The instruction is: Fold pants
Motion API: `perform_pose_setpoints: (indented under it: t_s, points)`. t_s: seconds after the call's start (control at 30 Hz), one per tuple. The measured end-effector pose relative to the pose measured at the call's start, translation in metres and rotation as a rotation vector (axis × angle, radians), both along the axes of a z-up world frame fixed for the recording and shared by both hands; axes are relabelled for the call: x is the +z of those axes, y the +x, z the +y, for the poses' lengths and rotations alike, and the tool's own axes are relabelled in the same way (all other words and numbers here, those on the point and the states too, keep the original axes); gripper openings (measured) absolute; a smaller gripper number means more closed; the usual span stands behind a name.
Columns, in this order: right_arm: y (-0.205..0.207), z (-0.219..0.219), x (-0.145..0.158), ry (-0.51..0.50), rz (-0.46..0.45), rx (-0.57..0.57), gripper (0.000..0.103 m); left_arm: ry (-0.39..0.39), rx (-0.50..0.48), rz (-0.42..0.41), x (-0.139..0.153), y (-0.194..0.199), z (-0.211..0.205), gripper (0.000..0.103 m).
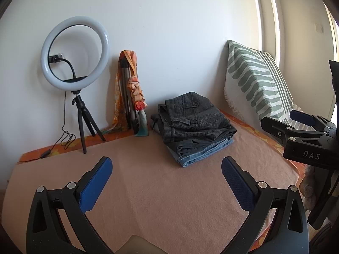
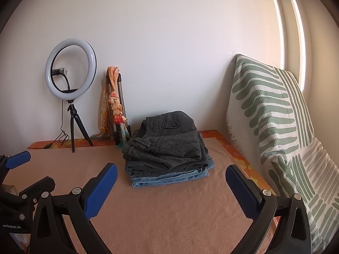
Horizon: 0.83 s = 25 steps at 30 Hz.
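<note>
Both tongs, left tongs (image 1: 167,182) and right tongs (image 2: 171,188), gape wide, empty. Folded pants stack (image 2: 167,148) lies ahead, right tongs nearer, long axis crosswise.

Black tongs (image 1: 166,165) with blue textured pads (image 1: 95,187); silver screws (image 1: 71,184).

Left tool (image 1: 166,170) base cut off at near edge; same for right tool (image 2: 171,177). Lower pants in stack (image 2: 167,158) mostly hidden under top pair; count unclear. Tripod (image 1: 127,97) partly hidden by scarf (image 1: 135,91). Pillow (image 2: 275,131) cut off right. Blurred pale object (image 1: 139,244) at near edge, unidentifiable.
</note>
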State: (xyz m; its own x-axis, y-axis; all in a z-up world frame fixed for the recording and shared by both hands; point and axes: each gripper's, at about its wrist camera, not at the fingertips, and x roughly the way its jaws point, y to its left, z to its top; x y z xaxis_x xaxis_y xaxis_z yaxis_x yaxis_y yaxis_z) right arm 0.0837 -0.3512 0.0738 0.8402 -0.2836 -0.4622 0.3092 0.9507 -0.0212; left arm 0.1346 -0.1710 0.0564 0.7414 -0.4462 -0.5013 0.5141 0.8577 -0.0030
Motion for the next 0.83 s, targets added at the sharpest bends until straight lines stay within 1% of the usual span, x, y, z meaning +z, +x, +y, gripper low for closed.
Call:
perform_pose_setpoints:
  t_s: [0.63,0.83]
  points:
    - [0.0008,0.0064,0.0004,0.002,0.001,0.004,0.103,0.003,0.007,0.017,-0.0014,0.0006,0.0035,0.103]
    - [0.0018,0.0088,0.0004,0.003,0.002,0.008,0.103,0.012,-0.004,0.01,-0.0006,-0.0022,0.0033,0.103]
